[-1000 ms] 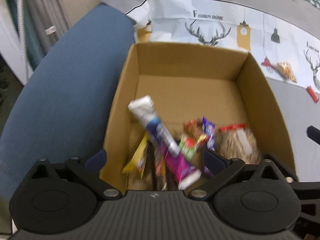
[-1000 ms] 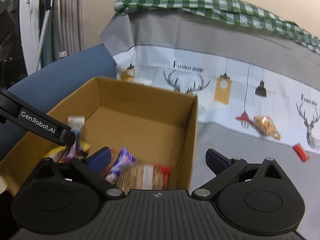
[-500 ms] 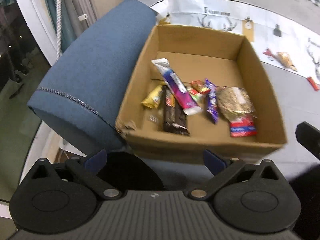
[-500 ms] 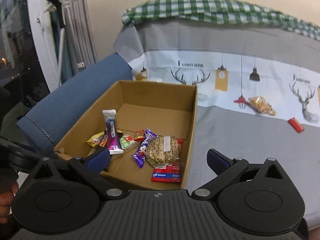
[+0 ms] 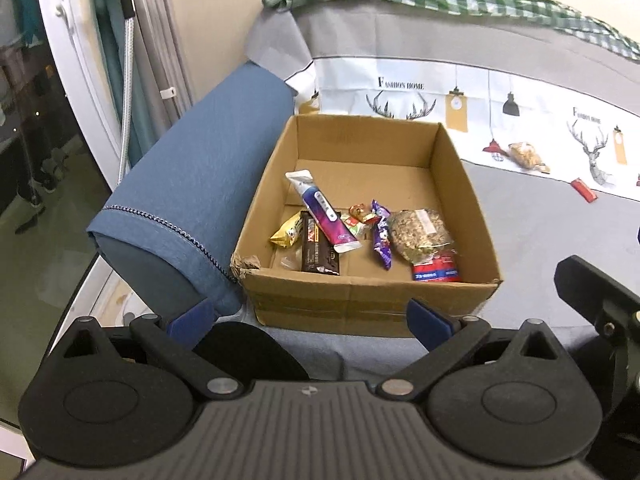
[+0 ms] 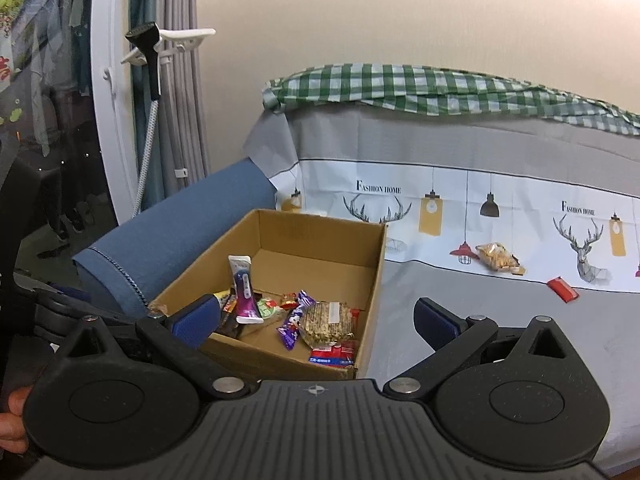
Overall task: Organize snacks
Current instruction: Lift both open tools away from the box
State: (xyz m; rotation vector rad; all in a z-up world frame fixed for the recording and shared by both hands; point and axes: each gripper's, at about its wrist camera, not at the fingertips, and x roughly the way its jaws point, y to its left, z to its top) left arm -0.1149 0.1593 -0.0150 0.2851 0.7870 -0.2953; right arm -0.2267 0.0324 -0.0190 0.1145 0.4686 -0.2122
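Observation:
An open cardboard box (image 5: 360, 304) sits on the grey sofa cover beside the armrest. Inside lie a purple-white tube (image 5: 322, 212), a dark chocolate bar (image 5: 318, 248), a yellow packet (image 5: 286, 234), a purple candy (image 5: 382, 236), a round grain cake (image 5: 418, 232) and a red packet (image 5: 436, 270). My left gripper (image 5: 308, 320) hovers open and empty in front of the box. My right gripper (image 6: 318, 320) is open and empty too, in front of the box (image 6: 374, 280). A golden snack bag (image 6: 498, 258) and a small red packet (image 6: 562, 290) lie on the cover to the right.
A blue armrest (image 5: 192, 200) presses against the box's left side. A green checked cloth (image 6: 440, 88) drapes the sofa back. Curtains and a glass door (image 5: 60, 120) stand at the left. A hand (image 6: 12, 420) shows at the lower left edge.
Both grippers have pulled back and up from the box; the left one was right over the snacks before. The whole box now shows. The snacks inside have not shifted.

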